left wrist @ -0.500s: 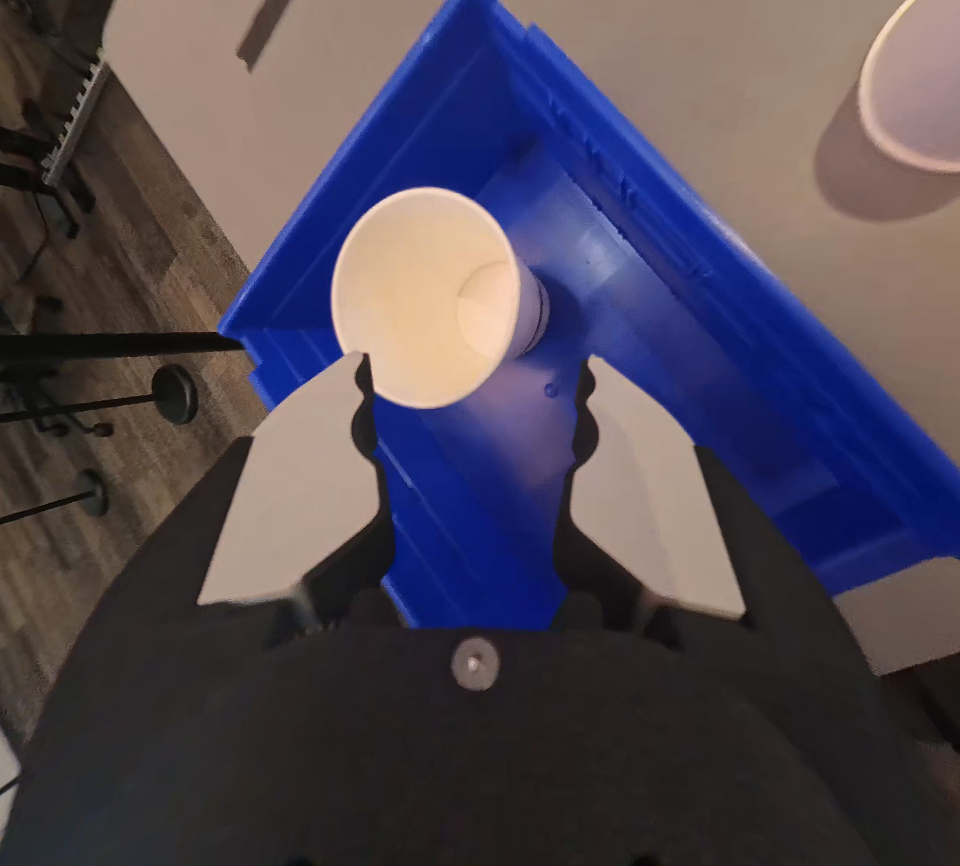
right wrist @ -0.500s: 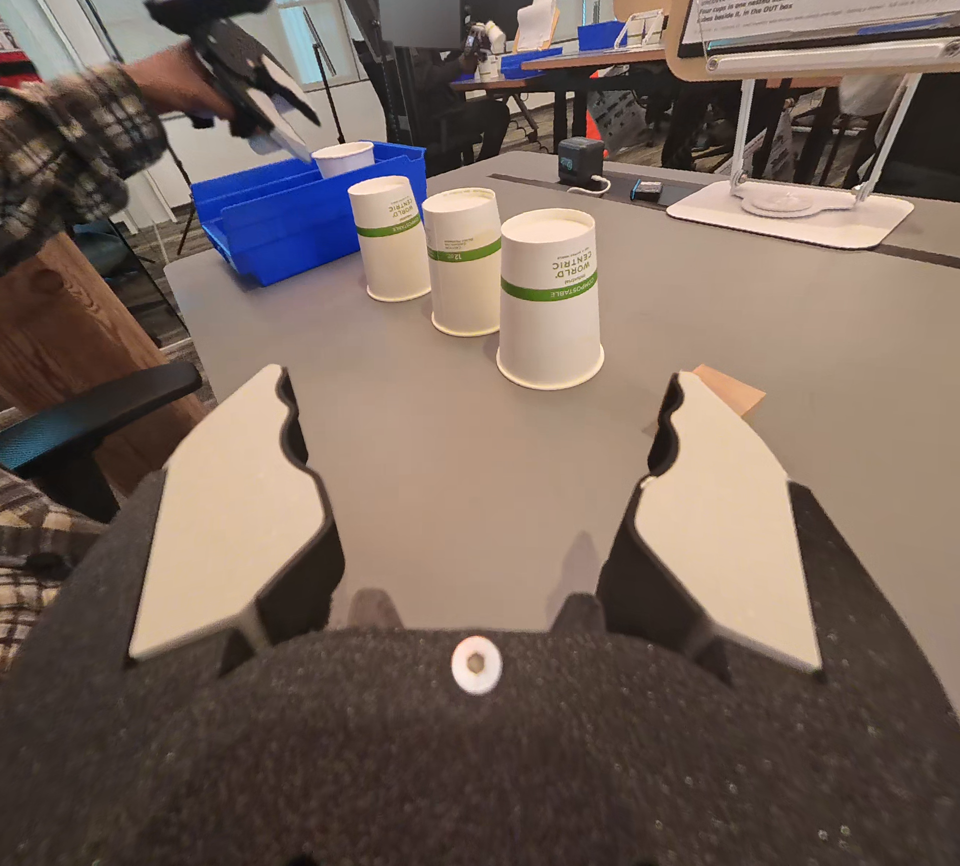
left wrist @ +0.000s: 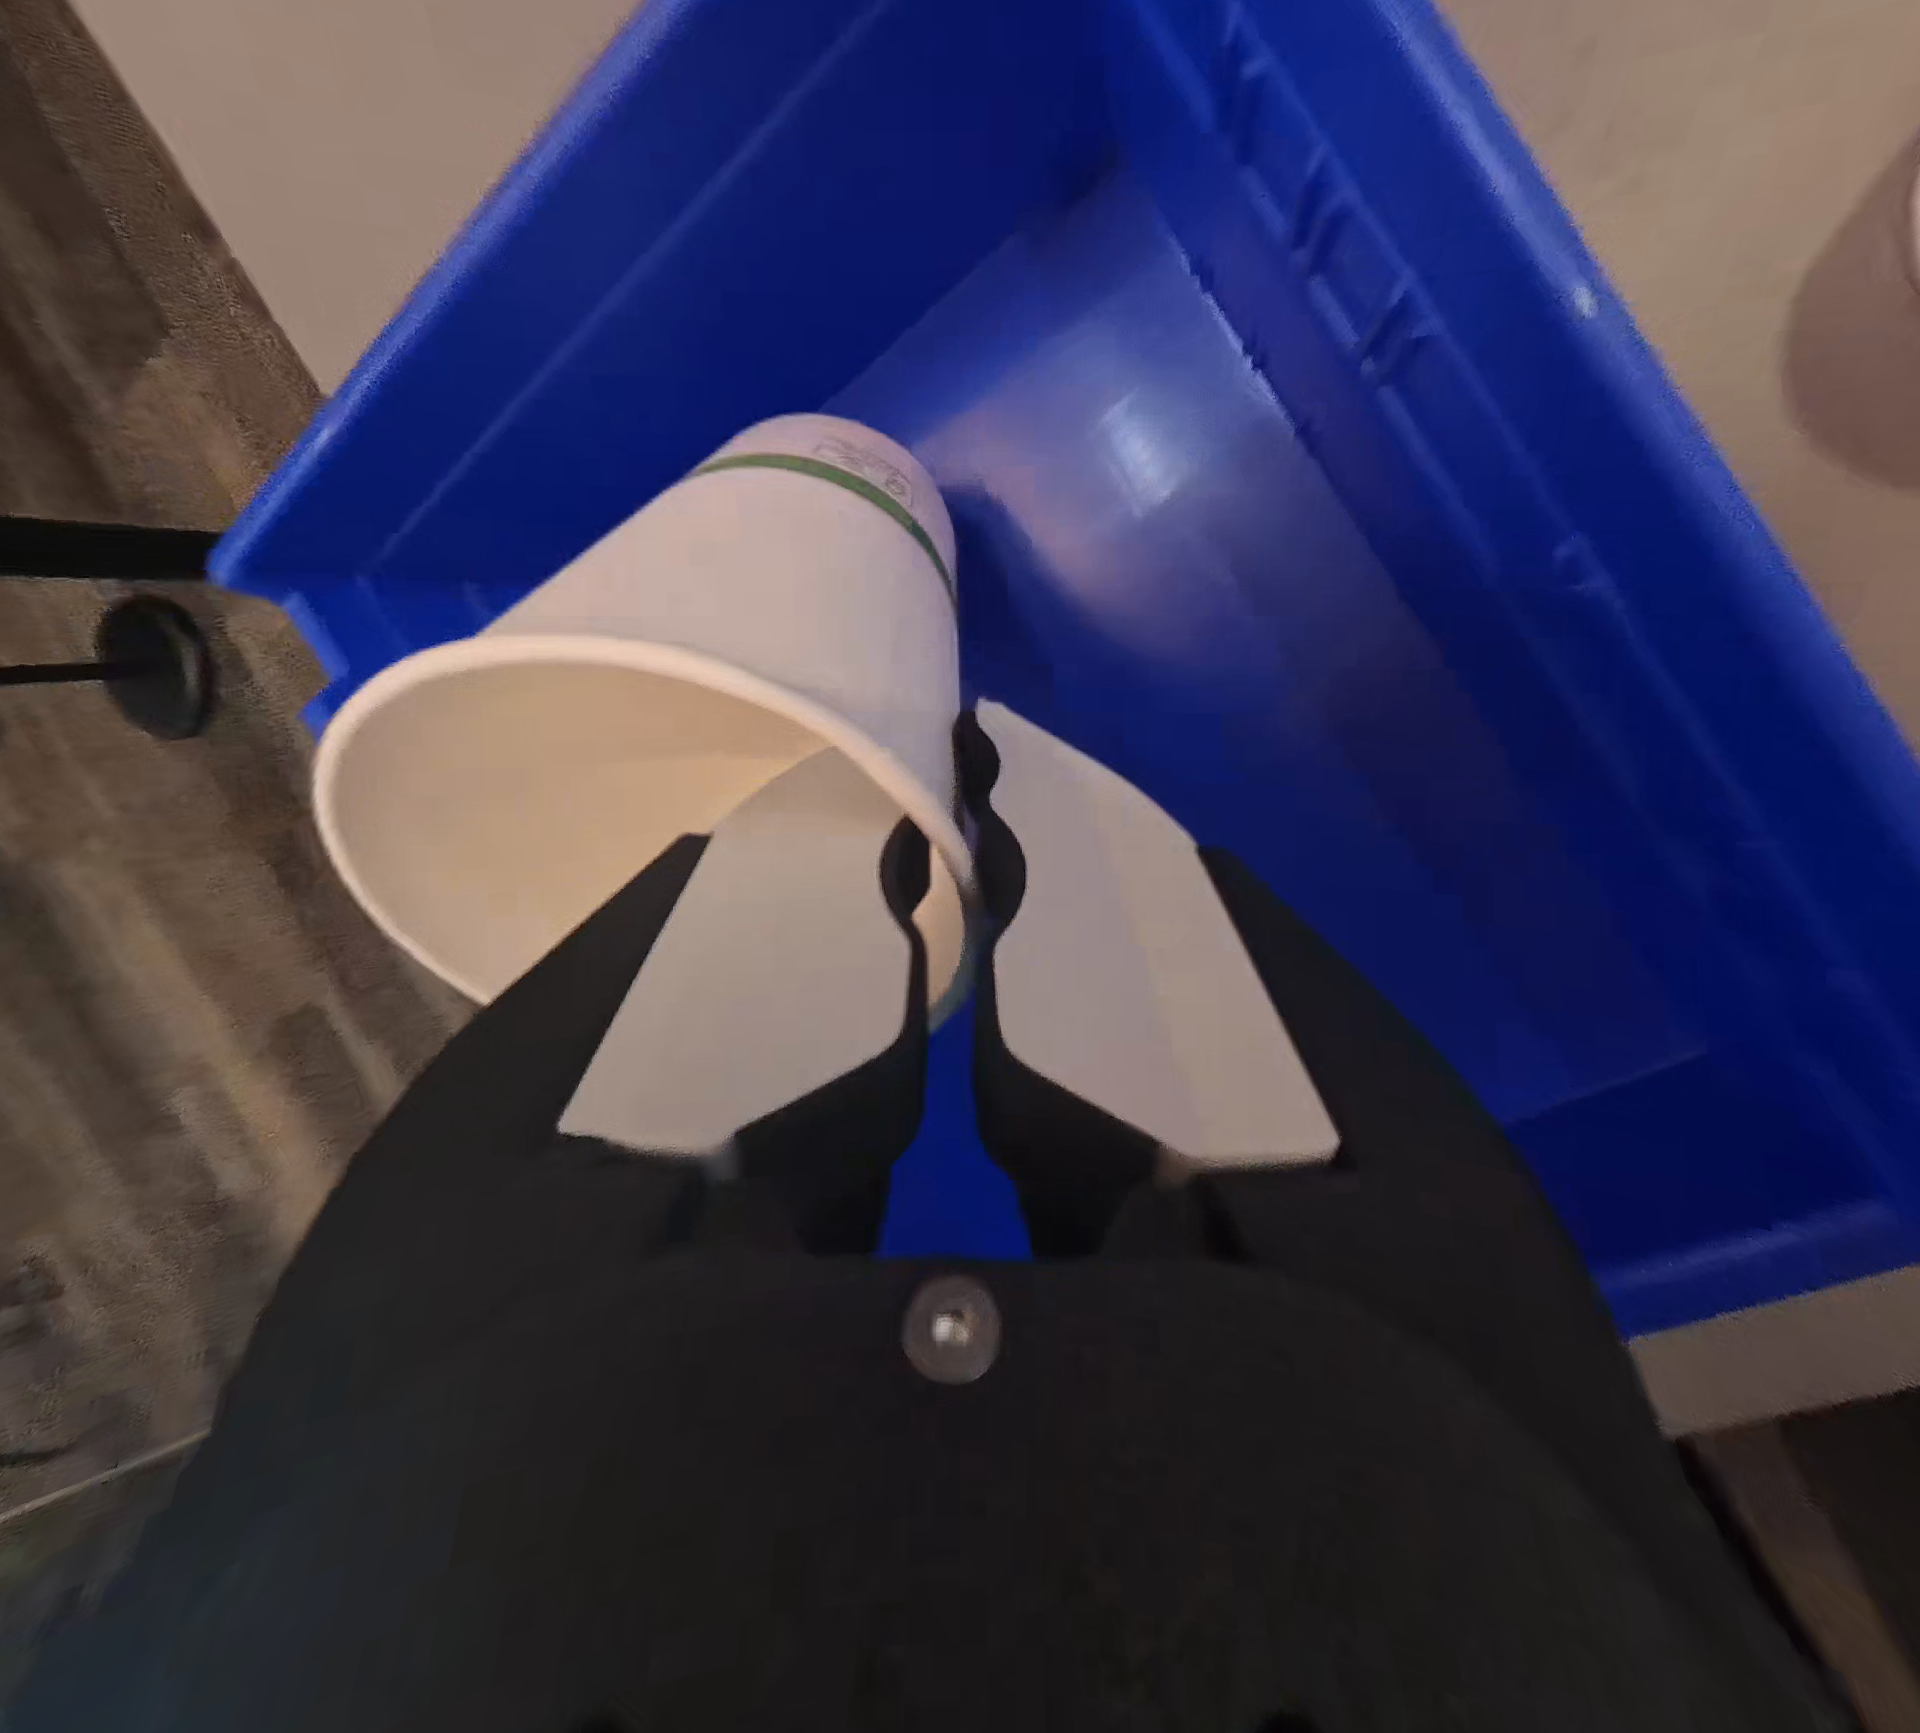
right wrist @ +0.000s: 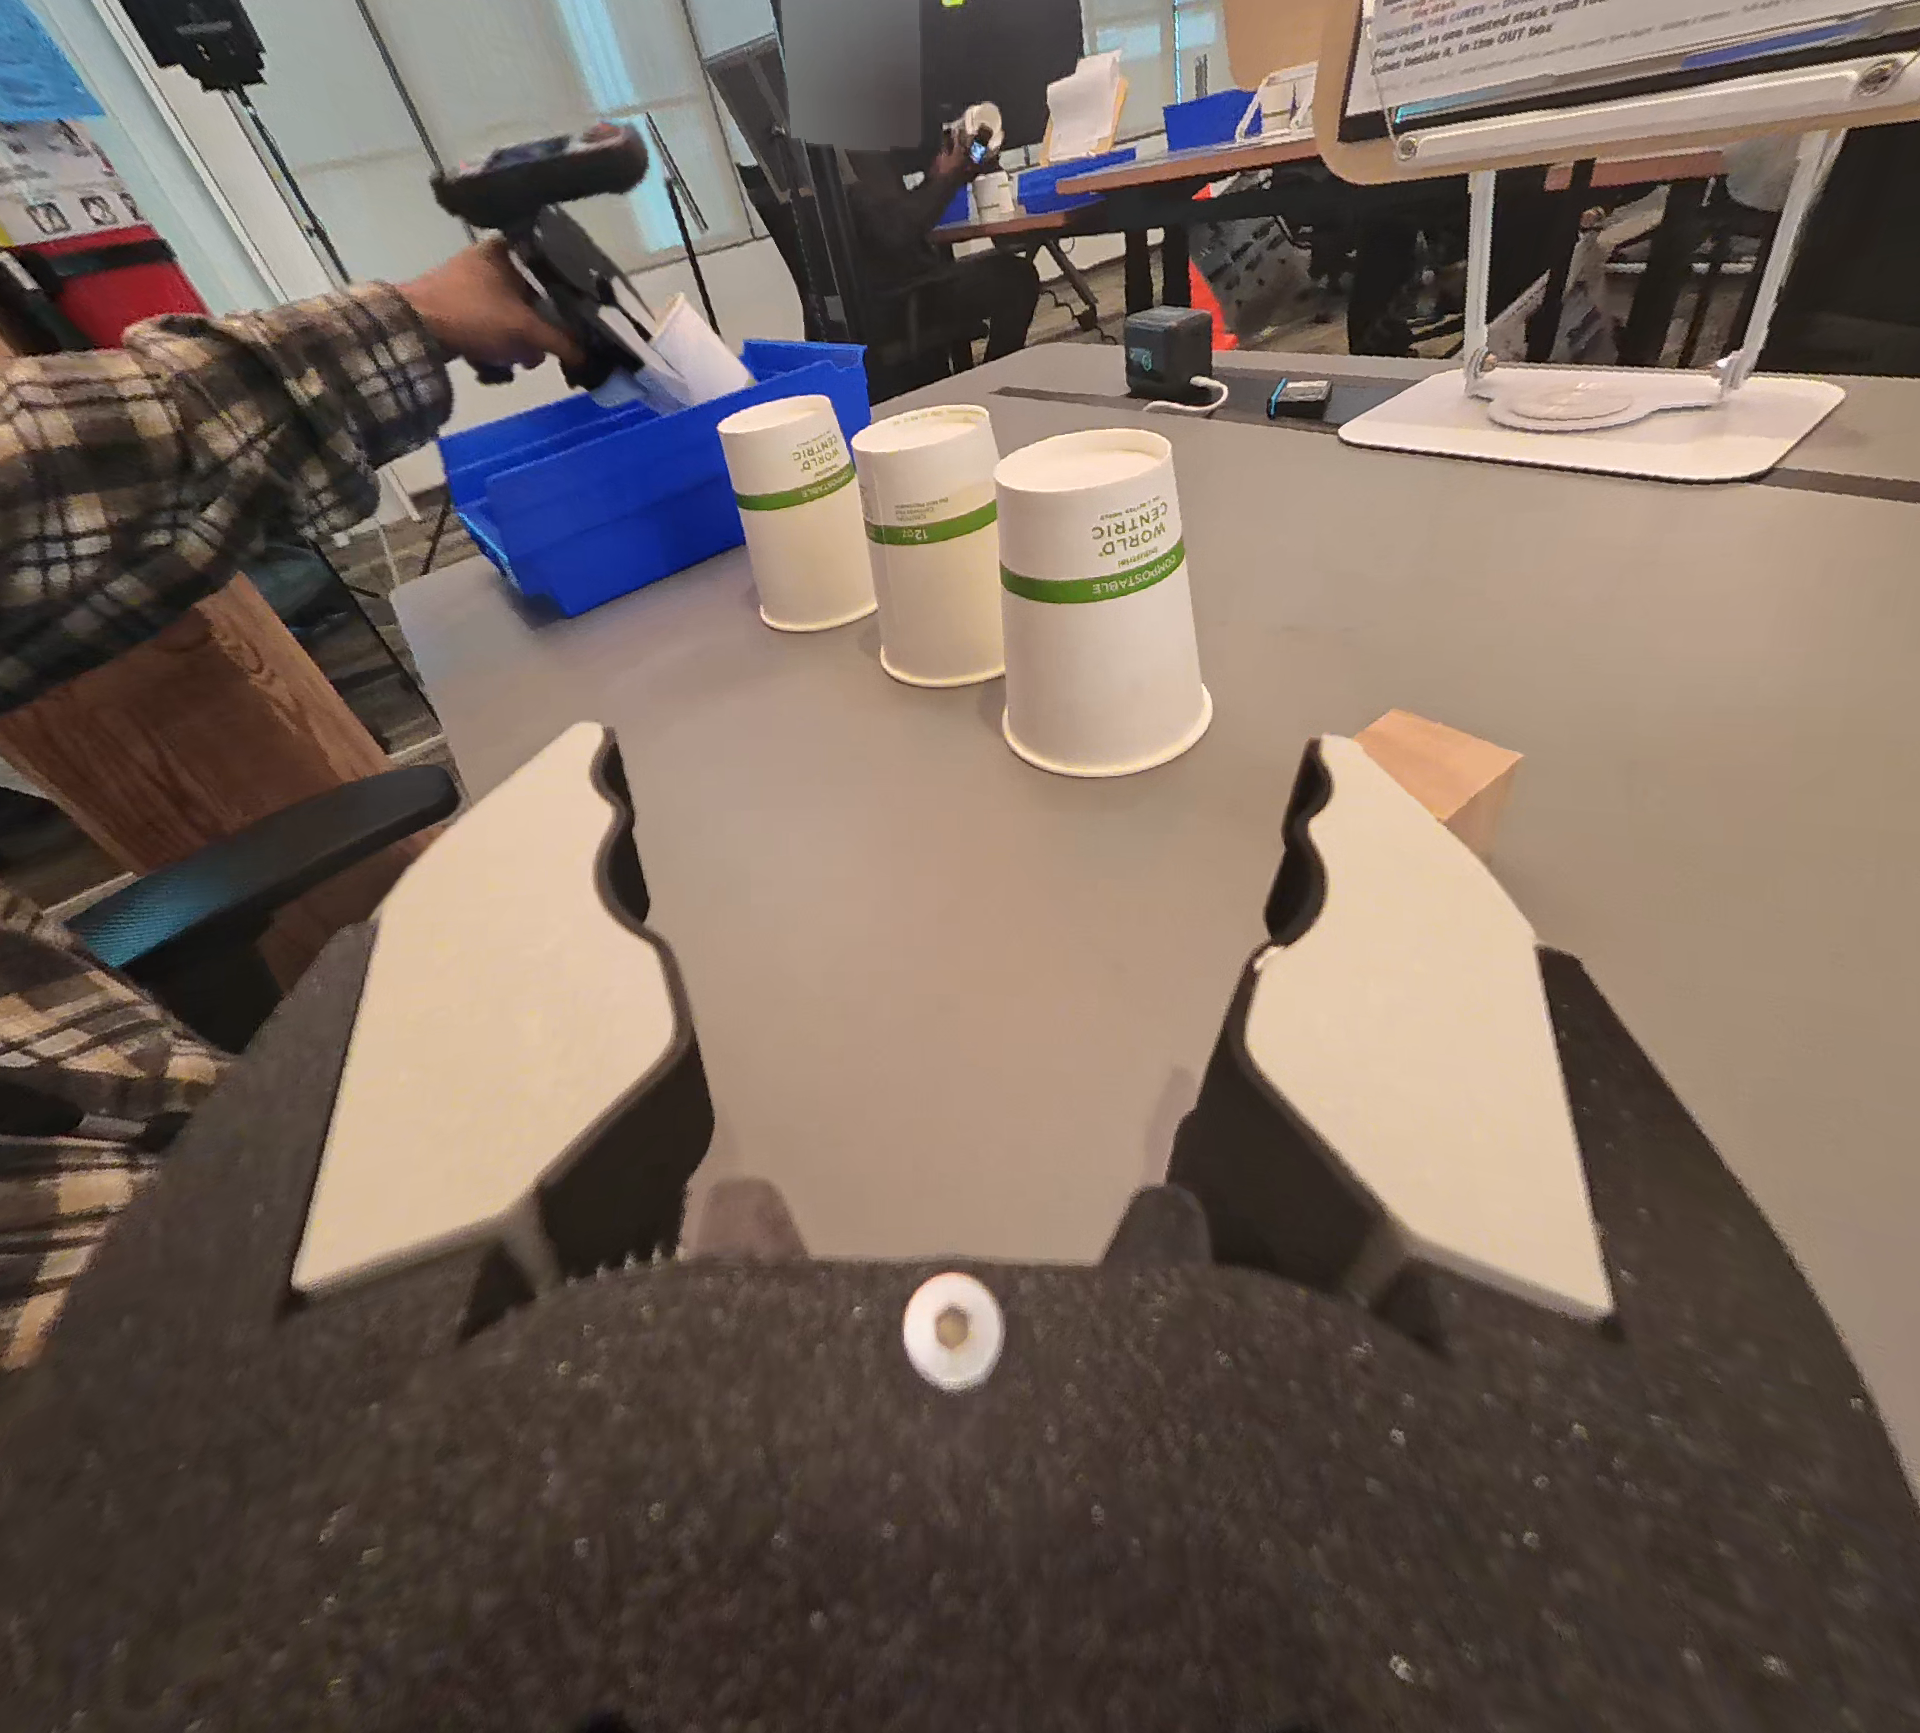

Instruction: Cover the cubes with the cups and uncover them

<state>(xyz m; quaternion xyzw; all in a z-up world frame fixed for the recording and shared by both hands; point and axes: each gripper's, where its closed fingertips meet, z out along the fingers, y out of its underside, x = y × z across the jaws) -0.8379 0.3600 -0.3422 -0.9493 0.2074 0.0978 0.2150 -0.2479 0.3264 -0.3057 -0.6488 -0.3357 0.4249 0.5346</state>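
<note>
Now tilted, mouth toward camera: cup (left wrist: 727,644) rim-pinched by left gripper (left wrist: 940,836); right gripper (right wrist: 961,836) wide, empty

Glossy blue plastic bin (left wrist: 1351,540); matt white paper cup (left wrist: 748,603); bare wooden cube (right wrist: 1449,774) on smooth matt grey counter (right wrist: 1039,904), right of frame.

Black camera cube (right wrist: 1166,350), white stand (right wrist: 1590,419)
</note>
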